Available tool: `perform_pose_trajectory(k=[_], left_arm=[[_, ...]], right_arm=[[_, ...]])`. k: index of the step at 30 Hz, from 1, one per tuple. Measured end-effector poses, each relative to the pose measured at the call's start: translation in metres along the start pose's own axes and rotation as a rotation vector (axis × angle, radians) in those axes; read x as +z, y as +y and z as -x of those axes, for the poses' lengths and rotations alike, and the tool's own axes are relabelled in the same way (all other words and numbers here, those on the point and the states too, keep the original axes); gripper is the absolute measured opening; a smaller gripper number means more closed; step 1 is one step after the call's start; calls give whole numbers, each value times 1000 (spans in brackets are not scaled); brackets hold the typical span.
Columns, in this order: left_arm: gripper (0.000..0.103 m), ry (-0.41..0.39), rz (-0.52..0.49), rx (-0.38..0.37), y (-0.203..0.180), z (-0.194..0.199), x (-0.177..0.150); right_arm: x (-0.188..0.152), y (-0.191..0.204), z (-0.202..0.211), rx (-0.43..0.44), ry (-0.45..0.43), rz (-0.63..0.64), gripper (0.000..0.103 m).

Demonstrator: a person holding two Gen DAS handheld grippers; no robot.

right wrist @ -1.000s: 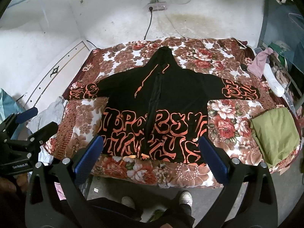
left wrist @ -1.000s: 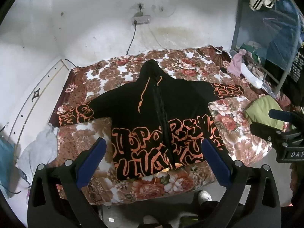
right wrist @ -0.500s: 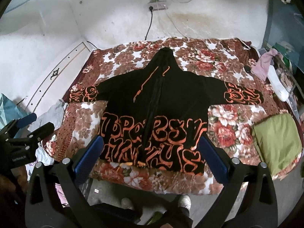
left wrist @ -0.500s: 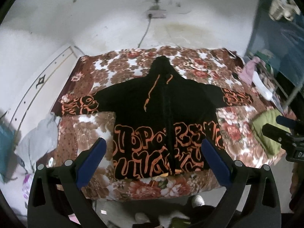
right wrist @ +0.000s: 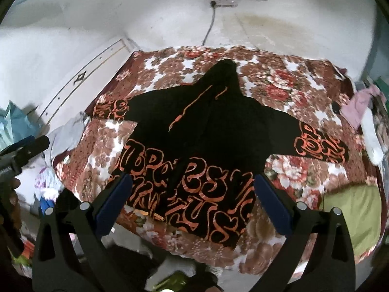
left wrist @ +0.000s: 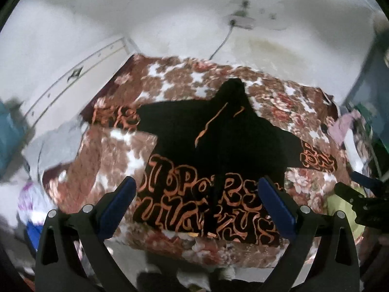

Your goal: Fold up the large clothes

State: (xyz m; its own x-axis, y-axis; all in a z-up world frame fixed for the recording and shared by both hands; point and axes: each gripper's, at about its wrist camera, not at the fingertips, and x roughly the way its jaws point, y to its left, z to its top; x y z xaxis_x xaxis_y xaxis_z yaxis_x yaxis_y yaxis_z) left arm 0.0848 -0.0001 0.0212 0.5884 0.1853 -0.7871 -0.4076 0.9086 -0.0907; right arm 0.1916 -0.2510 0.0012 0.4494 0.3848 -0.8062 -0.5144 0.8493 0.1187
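A black hoodie with orange lettering (left wrist: 218,150) lies flat and face up on a floral bed cover (left wrist: 170,85), sleeves spread to both sides, hood toward the far wall. It also shows in the right wrist view (right wrist: 206,133). My left gripper (left wrist: 198,192) is open and empty, held above the hoodie's bottom hem near the bed's front edge. My right gripper (right wrist: 192,187) is open and empty, also above the hem. The right gripper shows at the right edge of the left wrist view (left wrist: 359,194), and the left gripper shows at the left edge of the right wrist view (right wrist: 24,148).
A folded green cloth (right wrist: 352,206) lies on the bed's front right corner. Pink and white items (right wrist: 364,107) lie at the right edge. Grey clothing (left wrist: 53,143) lies on the floor left of the bed. A white wall with a socket (right wrist: 222,0) stands behind.
Both grippers have moved left and closer to the bed, so the hoodie looks larger and shifted right. The hoodie itself has not moved. Both grippers stay open.
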Motion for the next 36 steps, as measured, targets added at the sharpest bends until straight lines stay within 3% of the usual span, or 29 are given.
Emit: perform_pose_trajectory(k=[5, 11, 14, 18, 22, 24, 29, 34, 36], left_arm=[[98, 9, 63, 41, 33, -16, 13], [98, -5, 108, 62, 105, -70, 58], [98, -17, 72, 104, 149, -110, 83], [98, 18, -10, 106, 210, -177, 117], [98, 54, -10, 86, 263, -234, 148], [98, 68, 9, 67, 289, -263, 161], [98, 98, 115, 101, 347, -333, 175], [98, 81, 140, 191, 398, -405, 182], [98, 90, 186, 192, 420, -432, 180]], right_arm=[[25, 10, -35, 6, 28, 31, 98], [60, 37, -98, -35, 70, 19, 98], [83, 64, -142, -49, 85, -12, 98], [115, 101, -191, -68, 78, -61, 98], [148, 138, -239, -99, 53, -96, 98], [163, 155, -269, -124, 60, -95, 98], [181, 182, -342, -172, 85, -72, 98], [176, 191, -424, -186, 129, -67, 98], [170, 190, -454, -194, 139, -90, 98]])
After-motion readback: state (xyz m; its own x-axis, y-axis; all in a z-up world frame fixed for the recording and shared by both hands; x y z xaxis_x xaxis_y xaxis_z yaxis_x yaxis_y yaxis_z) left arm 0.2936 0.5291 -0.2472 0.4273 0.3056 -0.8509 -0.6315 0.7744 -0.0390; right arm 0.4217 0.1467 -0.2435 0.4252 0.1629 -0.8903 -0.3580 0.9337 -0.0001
